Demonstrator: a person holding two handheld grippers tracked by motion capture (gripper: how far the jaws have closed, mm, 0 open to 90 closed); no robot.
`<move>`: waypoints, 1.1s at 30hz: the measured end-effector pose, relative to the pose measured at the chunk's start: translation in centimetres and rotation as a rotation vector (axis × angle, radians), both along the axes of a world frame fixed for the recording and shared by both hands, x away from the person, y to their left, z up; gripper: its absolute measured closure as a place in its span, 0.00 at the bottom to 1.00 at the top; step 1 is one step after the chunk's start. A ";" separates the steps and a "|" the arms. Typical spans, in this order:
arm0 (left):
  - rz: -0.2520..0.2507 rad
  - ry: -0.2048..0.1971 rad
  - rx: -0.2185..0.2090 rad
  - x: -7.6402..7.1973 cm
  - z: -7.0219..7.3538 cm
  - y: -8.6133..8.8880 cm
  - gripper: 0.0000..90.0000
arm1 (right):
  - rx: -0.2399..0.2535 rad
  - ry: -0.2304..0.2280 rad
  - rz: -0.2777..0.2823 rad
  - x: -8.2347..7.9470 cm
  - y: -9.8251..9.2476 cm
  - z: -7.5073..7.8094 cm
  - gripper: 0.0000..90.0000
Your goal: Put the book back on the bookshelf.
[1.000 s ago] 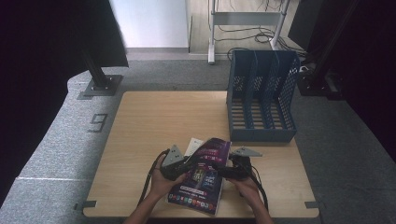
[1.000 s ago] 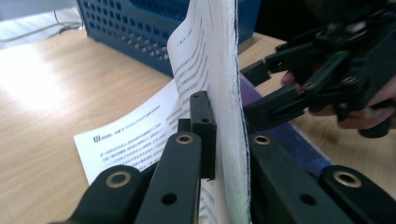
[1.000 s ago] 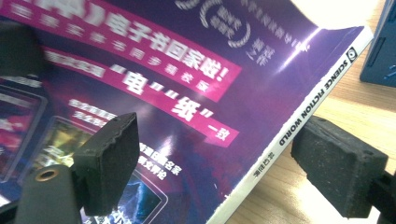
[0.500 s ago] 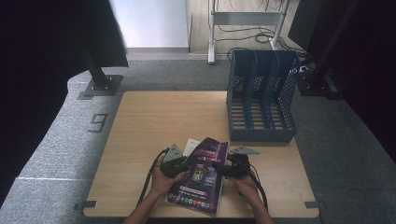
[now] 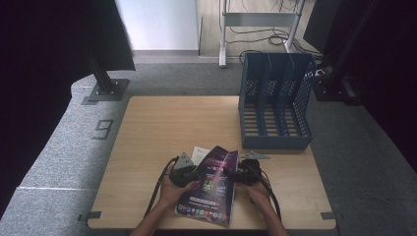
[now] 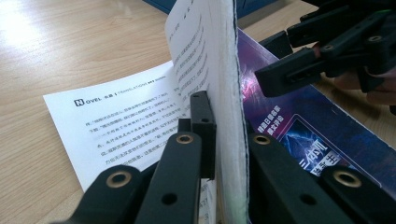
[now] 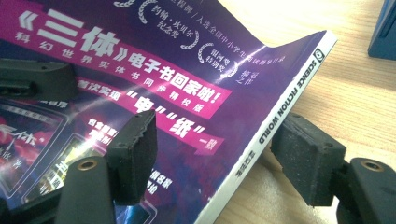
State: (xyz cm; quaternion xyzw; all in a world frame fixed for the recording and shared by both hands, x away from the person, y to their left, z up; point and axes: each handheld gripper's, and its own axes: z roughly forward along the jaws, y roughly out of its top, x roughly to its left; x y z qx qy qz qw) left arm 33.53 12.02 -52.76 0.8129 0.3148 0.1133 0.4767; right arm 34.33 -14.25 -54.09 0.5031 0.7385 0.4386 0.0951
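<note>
A magazine [image 5: 211, 189] with a purple cover lies part open near the table's front edge, a white printed page [image 6: 126, 116] flat beneath it. My left gripper [image 5: 194, 173] is shut on the raised cover and a bundle of pages [image 6: 226, 126], holding them on edge. My right gripper [image 5: 229, 173] straddles the spine side [image 7: 219, 154]. One pad [image 7: 135, 149] hovers over the cover and the other pad [image 7: 306, 158] sits just outside the spine, above the wood. Its jaws have just been closing, with the magazine's spine edge between them. It is also seen across the cover [image 6: 280, 60].
A blue three-slot file holder [image 5: 275, 108] stands at the table's back right. The wooden table [image 5: 172, 123] is bare at the left and middle. Grey carpet, a stand base [image 5: 105, 91] and cables surround it.
The left gripper has sunk a little with the magazine's raised part. The right hand has stayed in place beside the spine.
</note>
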 end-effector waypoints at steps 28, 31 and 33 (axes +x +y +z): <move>0.004 0.009 0.000 0.0 -0.2 -0.1 0.97 | 0.005 0.031 -0.003 1.8 -0.3 -0.7 0.62; 0.005 0.013 -0.002 0.1 -0.2 0.0 0.97 | 0.007 0.019 -0.004 1.7 -0.3 -0.5 0.65; 0.004 0.014 -0.002 0.1 -0.2 0.1 0.97 | 0.007 0.014 -0.003 1.6 -0.3 -0.4 0.66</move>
